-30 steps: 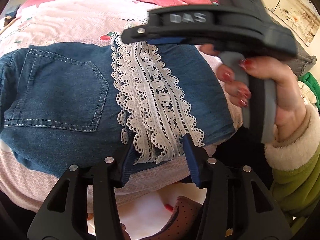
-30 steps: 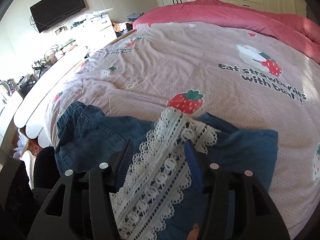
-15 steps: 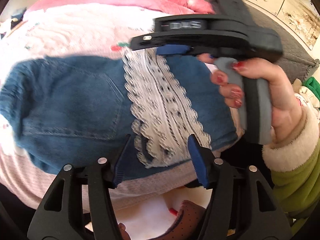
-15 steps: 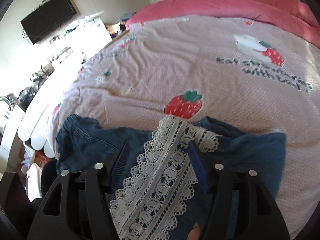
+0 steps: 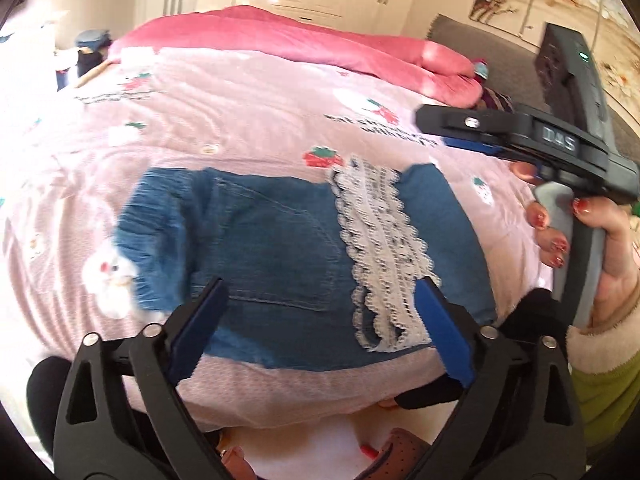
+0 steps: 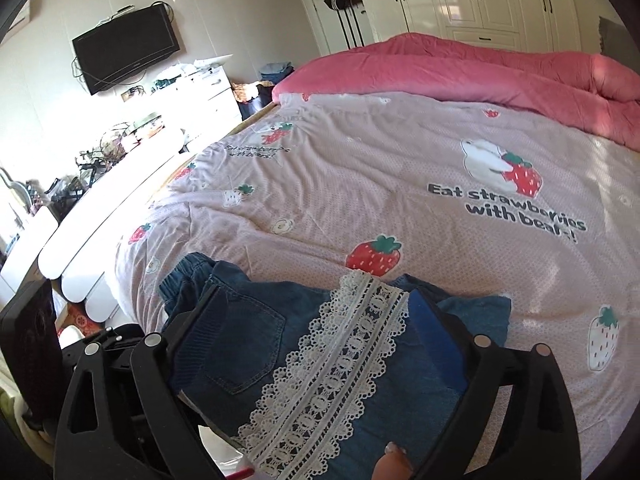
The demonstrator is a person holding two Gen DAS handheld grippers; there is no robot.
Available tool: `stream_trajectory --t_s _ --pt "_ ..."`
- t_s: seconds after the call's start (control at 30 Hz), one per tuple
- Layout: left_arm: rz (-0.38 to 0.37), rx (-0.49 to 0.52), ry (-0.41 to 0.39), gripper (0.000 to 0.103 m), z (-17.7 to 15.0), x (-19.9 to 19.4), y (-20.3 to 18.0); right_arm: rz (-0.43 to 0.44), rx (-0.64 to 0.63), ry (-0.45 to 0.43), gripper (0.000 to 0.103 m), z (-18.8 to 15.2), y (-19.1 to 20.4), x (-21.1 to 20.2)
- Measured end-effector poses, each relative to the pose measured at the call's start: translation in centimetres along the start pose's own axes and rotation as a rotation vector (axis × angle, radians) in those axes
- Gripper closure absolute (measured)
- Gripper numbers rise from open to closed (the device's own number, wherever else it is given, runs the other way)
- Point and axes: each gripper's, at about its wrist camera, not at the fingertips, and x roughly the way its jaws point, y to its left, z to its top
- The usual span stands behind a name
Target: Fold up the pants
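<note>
The blue denim pants (image 5: 276, 248) lie folded into a compact rectangle near the front edge of the bed, with a white lace hem band (image 5: 380, 252) across the right part and a back pocket facing up. They also show in the right wrist view (image 6: 256, 344), with the lace band (image 6: 340, 364) running down the middle. My left gripper (image 5: 320, 312) is open and empty, raised above the pants' near edge. My right gripper (image 6: 304, 312) is open and empty above the pants; its body (image 5: 520, 140) shows at the right of the left wrist view.
The pants rest on a pink strawberry-print quilt (image 6: 400, 184). A rolled pink blanket (image 6: 480, 64) lies across the far side of the bed. A white desk with clutter (image 6: 100, 168) and a wall TV (image 6: 124, 48) stand at the left. White wardrobes (image 6: 480, 0) are behind.
Both grippers have lifted up and back from the pants, so more of the bed shows. The jaws of both have opened wider. The pants lie still.
</note>
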Motion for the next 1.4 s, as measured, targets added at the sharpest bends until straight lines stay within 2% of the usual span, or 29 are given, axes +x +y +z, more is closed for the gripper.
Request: stream_trajectory --t_s 0.3,0.6,1.0,1.4 --pt "0.063 -0.069 -0.022 0.01 -0.3 -1.8 2.4 0.006 -0.034 -0.017 0.008 0.3 2.4 -0.5" --pt "0.077 -0.128 -0.016 0.01 -1.3 -1.8 4.5 0.027 -0.093 0.031 0.007 0.7 4.9 1.5" --pt "0.031 -0.239 0.027 0.01 -2.8 0.1 8.2 0.089 -0.189 0.188 0.007 1.6 8.3 8.7" --pt "-0.025 -0.292 0.018 0.01 -3.1 1.1 9.1 0.17 -0.244 0.317 0.007 3.3 10.8 15.2"
